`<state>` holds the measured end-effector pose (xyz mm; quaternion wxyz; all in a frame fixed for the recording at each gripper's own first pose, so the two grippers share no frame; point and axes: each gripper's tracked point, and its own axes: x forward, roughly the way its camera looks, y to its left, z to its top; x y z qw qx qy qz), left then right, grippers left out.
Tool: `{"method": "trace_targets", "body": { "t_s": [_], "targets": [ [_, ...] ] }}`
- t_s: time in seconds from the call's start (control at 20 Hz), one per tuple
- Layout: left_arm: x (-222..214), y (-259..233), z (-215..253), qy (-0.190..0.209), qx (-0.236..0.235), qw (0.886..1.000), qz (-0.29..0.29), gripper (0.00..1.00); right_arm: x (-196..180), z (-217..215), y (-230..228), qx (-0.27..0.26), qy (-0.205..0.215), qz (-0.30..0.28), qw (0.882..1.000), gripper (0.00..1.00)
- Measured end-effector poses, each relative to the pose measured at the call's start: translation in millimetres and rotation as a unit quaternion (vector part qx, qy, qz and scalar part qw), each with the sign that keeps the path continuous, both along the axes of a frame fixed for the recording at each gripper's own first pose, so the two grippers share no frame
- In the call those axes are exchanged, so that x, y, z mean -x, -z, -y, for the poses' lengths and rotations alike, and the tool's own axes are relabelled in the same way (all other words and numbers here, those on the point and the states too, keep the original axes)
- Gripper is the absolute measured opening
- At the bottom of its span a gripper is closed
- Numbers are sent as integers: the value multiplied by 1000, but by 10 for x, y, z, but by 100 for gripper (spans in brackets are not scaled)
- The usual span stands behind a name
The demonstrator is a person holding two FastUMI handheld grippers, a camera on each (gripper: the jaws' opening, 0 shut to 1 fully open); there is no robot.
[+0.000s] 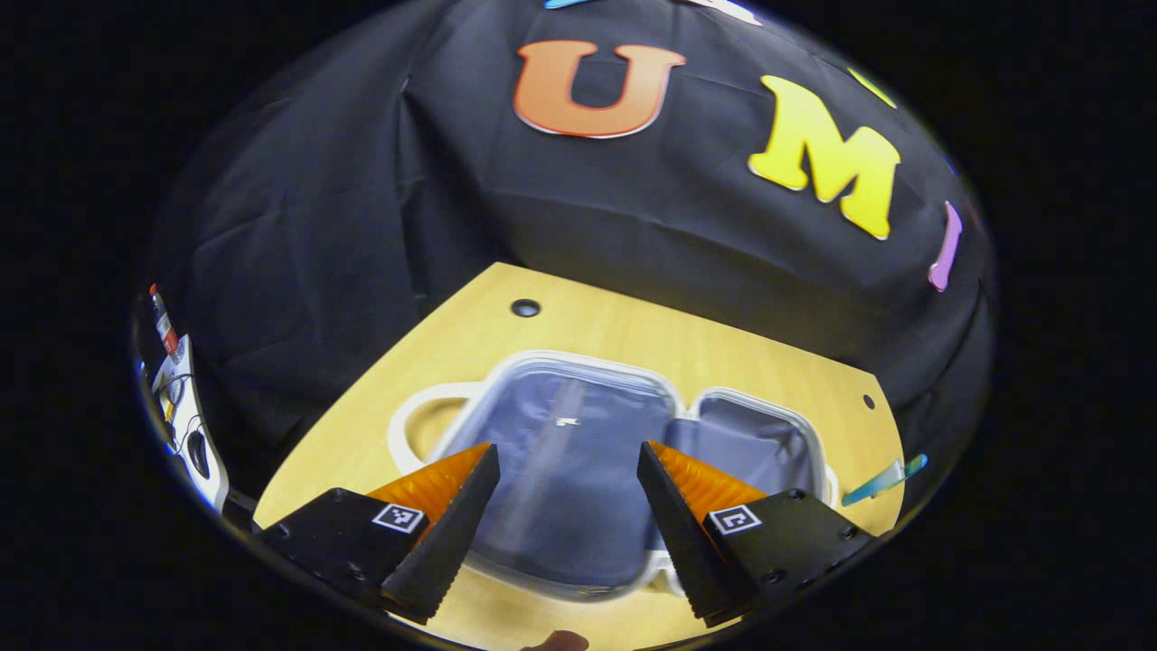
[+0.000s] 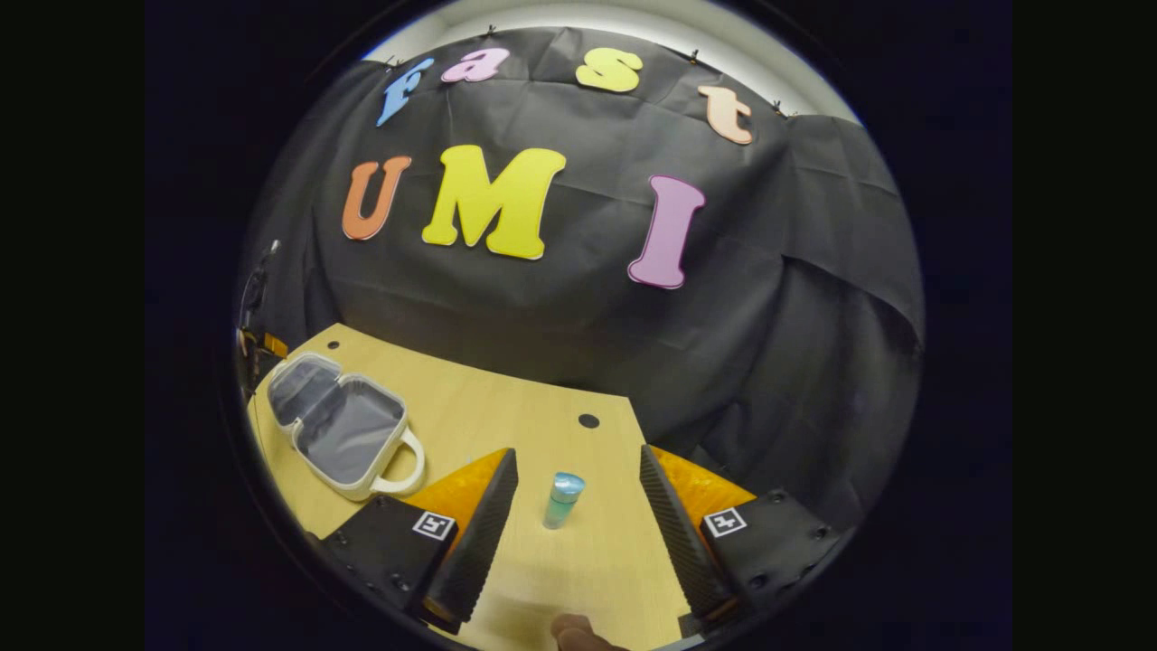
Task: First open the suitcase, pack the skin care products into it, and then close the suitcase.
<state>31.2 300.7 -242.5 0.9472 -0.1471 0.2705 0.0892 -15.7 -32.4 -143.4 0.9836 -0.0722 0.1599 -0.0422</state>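
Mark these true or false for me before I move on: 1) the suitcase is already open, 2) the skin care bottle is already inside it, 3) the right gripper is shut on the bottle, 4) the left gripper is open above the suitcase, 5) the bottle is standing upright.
1) True. The suitcase lies open on the table, both grey-lined halves showing.
2) False. The bottle stands on the bare table, well apart from the suitcase; both halves look empty.
3) False. The right gripper is open, its fingers spread on either side of the bottle without touching it.
4) True. The left gripper is open, with the suitcase lining seen between its fingers.
5) True. It stands upright, cap on top.
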Motion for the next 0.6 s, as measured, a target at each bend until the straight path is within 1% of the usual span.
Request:
{"method": "trace_targets", "body": {
  "t_s": [0.05, 0.25, 0.45, 0.6],
  "targets": [
    [-27, -24, 287, 16, 5, 1000, 6, 98, -9, 51, 27, -2, -5, -1, 1000, 81],
    [-119, -67, 1418, 82, 0, 996, 22, 98, -41, 286, 169, -13, -15, -14, 1000, 80],
    [-180, 4, 2455, 162, 3, 987, 15, 98, -31, 571, 268, -18, -15, -23, 999, 81],
    [-200, 186, 3062, 208, 7, 978, 3, 98, -7, 764, 374, -21, -14, -36, 999, 80]
  ]
}}
